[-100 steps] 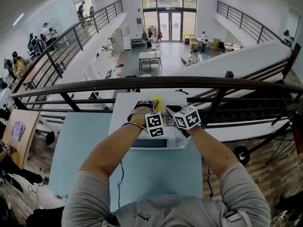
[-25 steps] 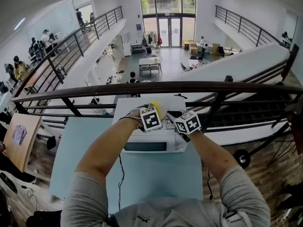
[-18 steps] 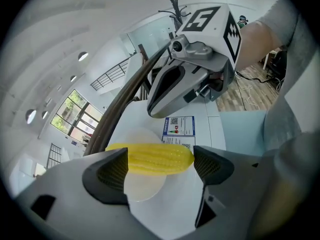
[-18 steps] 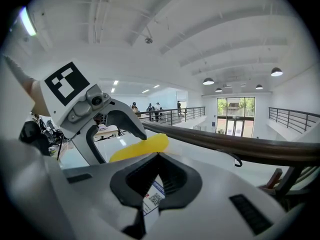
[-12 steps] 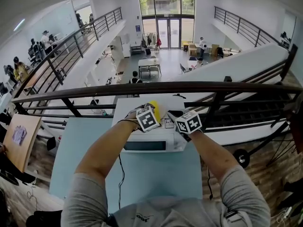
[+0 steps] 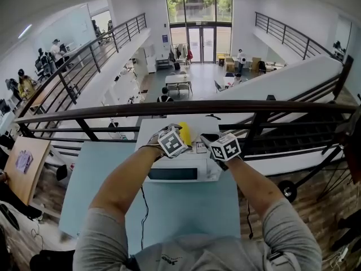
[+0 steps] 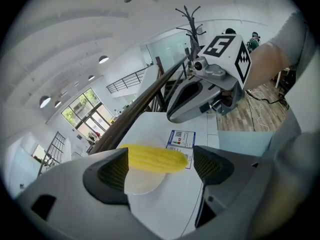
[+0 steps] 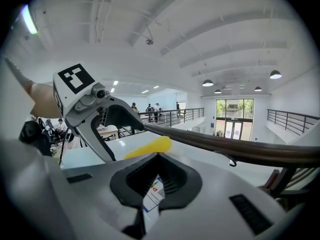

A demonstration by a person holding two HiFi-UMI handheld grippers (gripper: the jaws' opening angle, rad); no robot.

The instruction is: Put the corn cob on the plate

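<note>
The left claw [image 7: 160, 168] pinches the corn cob [image 7: 152, 159] end to end. The cob lies crosswise between the two dark pads. Its left end is tucked against the left pad and its right end is just at the right one (the sliver there is too fine to judge).

Under the cob sits a round white plate [image 7: 142, 186] on the white table [image 7: 200, 199]. The cob covers the plate's 12 o'clock edge. Whether it touches the plate or hangs just above it cannot be told.

At 1 o'clock from the plate, a small printed label [image 7: 180, 139] lies flat on the table.

The right claw [image 8: 159, 179] is pressed together and holds nothing. Only the diamond-shaped hollow between its pads shows a strip of that label beyond. In the left gripper view, this second tool hangs at 1 o'clock, above the table, with its marker cube [image 7: 227, 51] uppermost.

In the head view, both marker cubes sit side by side over the far half of the table, the right one [image 6: 225, 147] at 3 o'clock from the left one [image 6: 172, 141]. The yellow cob pokes out at 1 o'clock of the left cube. A dark handrail [image 6: 180, 107] crosses just beyond, at 12 o'clock.
</note>
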